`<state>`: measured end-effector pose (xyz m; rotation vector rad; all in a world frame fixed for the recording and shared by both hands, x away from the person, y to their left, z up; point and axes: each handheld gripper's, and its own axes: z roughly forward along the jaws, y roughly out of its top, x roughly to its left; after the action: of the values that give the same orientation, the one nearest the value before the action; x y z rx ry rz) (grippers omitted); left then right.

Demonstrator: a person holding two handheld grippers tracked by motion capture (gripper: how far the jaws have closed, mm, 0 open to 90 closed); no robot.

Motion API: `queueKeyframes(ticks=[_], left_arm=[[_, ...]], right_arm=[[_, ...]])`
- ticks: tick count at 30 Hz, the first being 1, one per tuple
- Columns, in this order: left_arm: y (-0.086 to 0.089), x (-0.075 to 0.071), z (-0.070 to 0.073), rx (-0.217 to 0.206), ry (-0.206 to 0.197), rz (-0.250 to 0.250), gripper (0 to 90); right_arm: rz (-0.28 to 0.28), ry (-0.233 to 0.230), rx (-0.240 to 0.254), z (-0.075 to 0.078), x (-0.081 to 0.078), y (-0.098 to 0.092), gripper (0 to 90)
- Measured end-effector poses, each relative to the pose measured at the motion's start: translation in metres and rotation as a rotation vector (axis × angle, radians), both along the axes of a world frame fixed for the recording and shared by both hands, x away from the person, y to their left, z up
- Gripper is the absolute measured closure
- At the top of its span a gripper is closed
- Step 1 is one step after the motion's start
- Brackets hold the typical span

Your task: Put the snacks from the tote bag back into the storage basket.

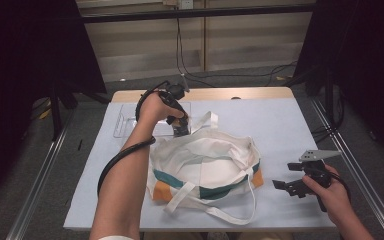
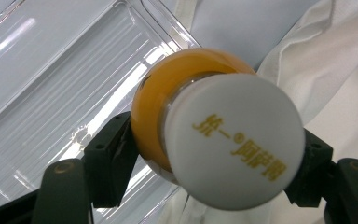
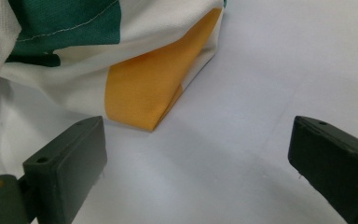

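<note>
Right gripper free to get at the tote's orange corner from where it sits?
Probably yes. The right gripper is open and empty, the tote bag's orange corner lies just ahead of it on bare table, and nothing sits between them.

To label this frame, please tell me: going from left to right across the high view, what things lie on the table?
clear plastic tray → left gripper holding an orange bottle → canvas tote bag → right gripper, jaws open.
</note>
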<state>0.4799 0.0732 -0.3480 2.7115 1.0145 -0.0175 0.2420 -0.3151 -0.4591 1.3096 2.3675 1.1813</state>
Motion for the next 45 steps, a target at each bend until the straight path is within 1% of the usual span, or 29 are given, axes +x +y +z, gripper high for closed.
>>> queueKeyframes(ticks=[1,2,3,5,7,9,10,12,13,14,17,18,19,21,22,23,25,26,28,29,31,35,37,39,41,43,44,45], left_arm=[[0.0,-0.001,0.0,-0.002,-0.006,0.009,29.4],[0.001,0.0,0.0,0.001,0.001,-0.003,29.3],[0.001,-0.001,-0.001,-0.007,-0.003,0.006,29.2],[0.002,-0.002,-0.001,-0.013,-0.008,0.006,29.0],[0.002,-0.002,-0.001,-0.013,-0.005,0.016,28.9],[0.003,-0.002,-0.001,-0.011,0.002,0.012,28.6],[0.004,-0.003,-0.001,-0.005,0.001,0.019,28.1],[0.005,-0.004,-0.001,-0.02,0.0,0.035,27.2],[0.006,-0.004,-0.001,-0.016,0.006,0.032,26.1],[0.007,-0.005,-0.002,-0.018,-0.003,0.055,25.1],[0.01,-0.005,0.0,-0.023,0.002,0.047,23.2],[0.01,-0.005,0.0,-0.013,0.002,0.057,22.8],[0.011,-0.005,0.0,-0.019,0.001,0.052,22.5],[0.012,-0.006,0.001,-0.017,0.001,0.058,21.1],[0.012,-0.006,0.0,-0.029,0.002,0.059,20.8],[0.013,-0.007,0.001,-0.021,0.002,0.059,20.4],[0.013,-0.008,0.0,-0.021,0.001,0.068,19.3],[0.015,-0.008,0.0,-0.024,0.005,0.062,18.7],[0.016,-0.009,0.0,-0.031,0.006,0.069,17.0],[0.017,-0.01,0.001,-0.021,0.008,0.069,16.3],[0.019,-0.011,0.001,-0.035,0.002,0.077,15.7],[0.023,-0.013,0.002,-0.038,0.012,0.081,14.3],[0.025,-0.015,0.003,-0.037,0.011,0.093,13.8],[0.027,-0.016,0.004,-0.032,0.01,0.093,13.7],[0.029,-0.017,0.005,-0.041,0.011,0.087,13.5],[0.029,-0.019,0.006,-0.038,0.003,0.095,13.0],[0.03,-0.02,0.007,-0.036,0.008,0.083,12.9],[0.03,-0.021,0.007,-0.036,0.006,0.085,12.7]], right_arm=[[-0.001,0.001,-0.002,0.0,0.0,0.0,4.2],[-0.001,0.002,-0.003,0.0,0.0,0.0,4.2],[0.0,0.002,-0.002,0.0,0.0,0.0,4.2],[0.003,0.0,-0.003,0.0,0.0,0.0,4.2],[0.002,0.002,0.0,0.0,0.0,0.001,4.2],[0.003,0.002,-0.002,0.0,0.0,0.001,4.2],[0.003,0.002,-0.001,0.0,0.0,0.001,4.2],[0.001,-0.001,-0.001,0.0,0.0,0.001,4.2],[0.003,-0.002,0.002,0.0,0.0,0.001,4.2],[0.001,0.0,0.002,0.0,0.0,0.001,4.2],[0.001,0.0,0.003,0.0,0.0,0.001,4.2],[0.001,0.0,0.003,0.0,0.0,0.001,4.2],[0.001,0.0,0.005,0.0,0.0,0.001,4.2],[-0.002,0.003,0.005,0.0,-0.001,0.001,4.2],[-0.002,0.004,0.004,0.0,-0.001,0.0,4.1],[-0.004,0.005,0.002,0.0,-0.001,0.0,4.2],[-0.004,0.005,0.002,0.0,-0.001,0.0,4.2],[-0.008,0.006,0.005,0.001,-0.001,0.0,4.2],[-0.007,0.007,0.004,0.001,-0.001,0.0,4.2],[-0.006,0.006,0.002,0.0,0.0,0.0,4.2],[-0.007,0.007,0.0,0.0,0.0,0.0,4.2],[-0.01,0.006,0.001,0.0,0.0,0.0,4.2],[-0.011,0.006,0.001,0.0,0.0,0.0,4.2],[-0.01,0.007,0.001,0.0,-0.001,0.001,4.1],[-0.01,0.006,0.0,0.0,0.0,0.001,4.2],[-0.011,0.006,0.001,0.0,0.0,0.001,4.2],[-0.012,0.006,0.001,0.0,0.0,0.001,4.2],[-0.011,0.006,0.001,0.0,0.0,0.001,4.2]])
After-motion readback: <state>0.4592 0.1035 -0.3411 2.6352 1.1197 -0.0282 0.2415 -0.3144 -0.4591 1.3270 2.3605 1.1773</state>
